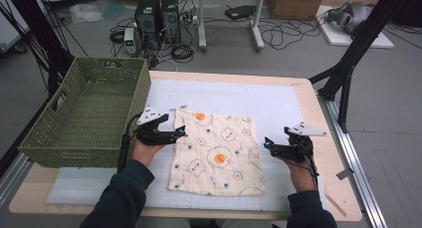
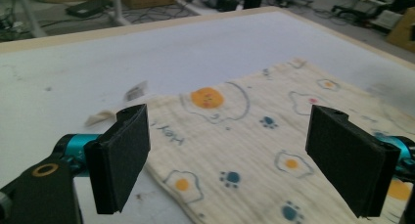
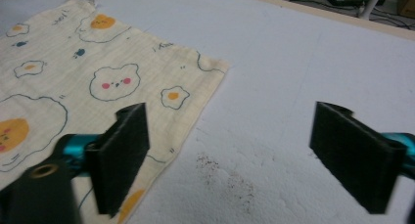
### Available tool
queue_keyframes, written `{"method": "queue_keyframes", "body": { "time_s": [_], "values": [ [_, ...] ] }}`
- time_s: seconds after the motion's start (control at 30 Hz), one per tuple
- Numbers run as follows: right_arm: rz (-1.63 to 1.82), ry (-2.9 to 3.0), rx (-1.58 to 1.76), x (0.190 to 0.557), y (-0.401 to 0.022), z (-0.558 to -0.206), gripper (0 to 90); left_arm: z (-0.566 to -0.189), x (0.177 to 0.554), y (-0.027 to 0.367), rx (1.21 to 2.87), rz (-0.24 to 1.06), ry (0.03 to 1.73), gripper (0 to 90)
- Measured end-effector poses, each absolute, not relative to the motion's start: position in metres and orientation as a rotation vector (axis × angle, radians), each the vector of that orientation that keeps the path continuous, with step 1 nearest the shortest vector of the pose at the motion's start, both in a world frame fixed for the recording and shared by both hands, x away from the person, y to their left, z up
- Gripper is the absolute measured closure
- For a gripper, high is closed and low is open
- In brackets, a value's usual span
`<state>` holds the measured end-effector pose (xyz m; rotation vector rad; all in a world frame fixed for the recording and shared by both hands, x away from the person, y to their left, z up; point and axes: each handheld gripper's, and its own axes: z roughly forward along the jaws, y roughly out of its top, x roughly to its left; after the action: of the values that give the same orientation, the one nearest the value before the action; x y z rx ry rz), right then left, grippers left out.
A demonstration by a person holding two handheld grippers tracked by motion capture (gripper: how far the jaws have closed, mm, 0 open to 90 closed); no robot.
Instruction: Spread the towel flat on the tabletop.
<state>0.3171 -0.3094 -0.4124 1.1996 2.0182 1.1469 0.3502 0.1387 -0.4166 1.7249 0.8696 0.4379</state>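
A cream cloth (image 1: 216, 151) printed with fried eggs, bears and paw marks lies spread flat on the white mat (image 1: 278, 103). My left gripper (image 1: 181, 131) hovers at the cloth's left edge near the far corner, jaws open and empty. The left gripper view has the cloth (image 2: 254, 136) below the wide-apart jaws of that gripper (image 2: 230, 160), with a small label (image 2: 136, 91) at the corner. My right gripper (image 1: 267, 143) sits just off the cloth's right edge, open. In the right gripper view the cloth (image 3: 73, 87) lies under the left jaw of the gripper (image 3: 230, 160), with bare mat under the right one.
A green woven basket (image 1: 74, 148) stands at the table's left, close behind the left hand. Dark specks (image 3: 220, 170) mark the mat near the right gripper. Computers and cables lie on the floor beyond the table (image 1: 328, 133).
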Motion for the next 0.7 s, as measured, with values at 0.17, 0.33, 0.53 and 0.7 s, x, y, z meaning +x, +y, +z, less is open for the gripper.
{"method": "queue_keyframes", "body": {
  "time_s": [0.17, 0.33, 0.53, 0.7],
  "values": [
    [1.140, 2.063, 1.120, 0.312, -0.308, -0.407, 11.1, -0.410, 0.329, 0.148, 1.692, 0.438, 0.826, 16.8],
    [1.139, 2.099, 1.048, 0.302, -0.302, -0.402, 11.1, -0.413, 0.310, 0.153, 1.679, 0.436, 0.795, 16.6],
    [1.206, 2.062, 1.041, 0.290, -0.307, -0.401, 11.0, -0.414, 0.301, 0.152, 1.679, 0.441, 0.776, 16.8],
    [1.222, 2.039, 1.045, 0.286, -0.309, -0.399, 11.1, -0.416, 0.299, 0.154, 1.689, 0.427, 0.768, 17.2]
  ]
}}
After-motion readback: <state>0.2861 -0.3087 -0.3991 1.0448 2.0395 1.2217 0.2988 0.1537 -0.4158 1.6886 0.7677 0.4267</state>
